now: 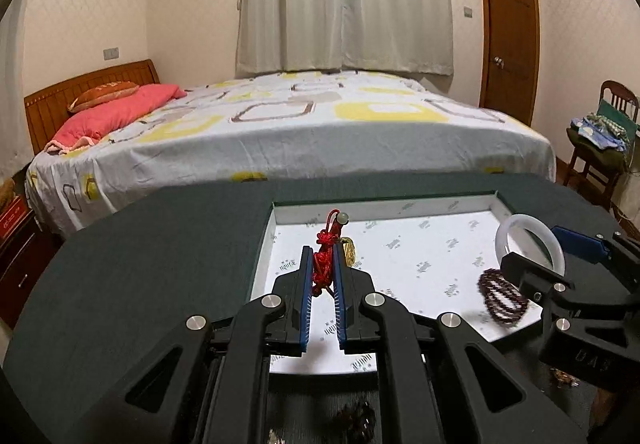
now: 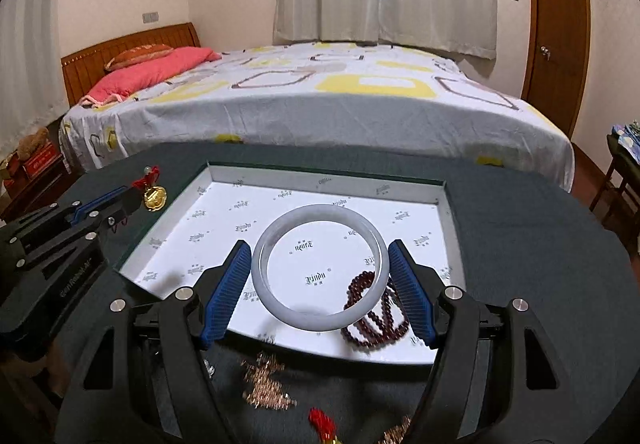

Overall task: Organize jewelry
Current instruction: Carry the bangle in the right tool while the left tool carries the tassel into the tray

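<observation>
A shallow box (image 1: 400, 204) (image 2: 328, 174) lined with white printed paper sits on the dark green table. My left gripper (image 1: 323, 256) is shut on a red knotted cord (image 1: 322, 264) with a gold pendant (image 1: 349, 252) and a pale bead, held over the box's left part; the pendant also shows in the right wrist view (image 2: 154, 198). My right gripper (image 2: 320, 252) grips a white jade bangle (image 2: 320, 268) between its blue pads, above the box. The bangle also shows in the left wrist view (image 1: 532, 240). A dark red bead bracelet (image 2: 376, 312) (image 1: 502, 294) lies in the box under the bangle.
On the table in front of the box lie a rose-gold chain (image 2: 266, 378), another red-corded piece (image 2: 324, 424) and a dark beaded item (image 1: 356, 420). A bed (image 1: 280, 124) stands beyond the table, a chair with clothes (image 1: 604, 140) at the right.
</observation>
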Demonstrator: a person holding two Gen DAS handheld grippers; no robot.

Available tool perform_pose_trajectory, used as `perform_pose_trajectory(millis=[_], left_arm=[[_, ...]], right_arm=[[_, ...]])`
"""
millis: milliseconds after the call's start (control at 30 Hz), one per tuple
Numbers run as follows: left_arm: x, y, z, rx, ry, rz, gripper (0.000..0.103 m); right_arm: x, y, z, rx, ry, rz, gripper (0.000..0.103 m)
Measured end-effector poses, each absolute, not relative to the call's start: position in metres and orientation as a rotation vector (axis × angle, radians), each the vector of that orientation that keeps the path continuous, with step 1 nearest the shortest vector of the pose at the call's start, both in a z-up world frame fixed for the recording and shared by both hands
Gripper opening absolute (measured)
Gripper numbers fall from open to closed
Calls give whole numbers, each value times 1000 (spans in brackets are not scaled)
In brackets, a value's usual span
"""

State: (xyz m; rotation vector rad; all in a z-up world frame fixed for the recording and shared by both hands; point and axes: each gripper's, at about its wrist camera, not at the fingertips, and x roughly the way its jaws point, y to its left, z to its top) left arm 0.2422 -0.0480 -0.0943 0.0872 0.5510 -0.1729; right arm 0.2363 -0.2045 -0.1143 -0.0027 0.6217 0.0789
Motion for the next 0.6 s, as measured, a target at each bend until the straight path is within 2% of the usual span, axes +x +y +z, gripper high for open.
perform_pose_trajectory(millis=[333, 600], left_arm=[[275, -48, -143, 128, 690, -137, 10], [289, -46, -156, 137, 784, -138, 10]], right_arm=[[272, -193, -160, -47, 746, 58, 69], [282, -188, -176, -68, 798, 62, 69]])
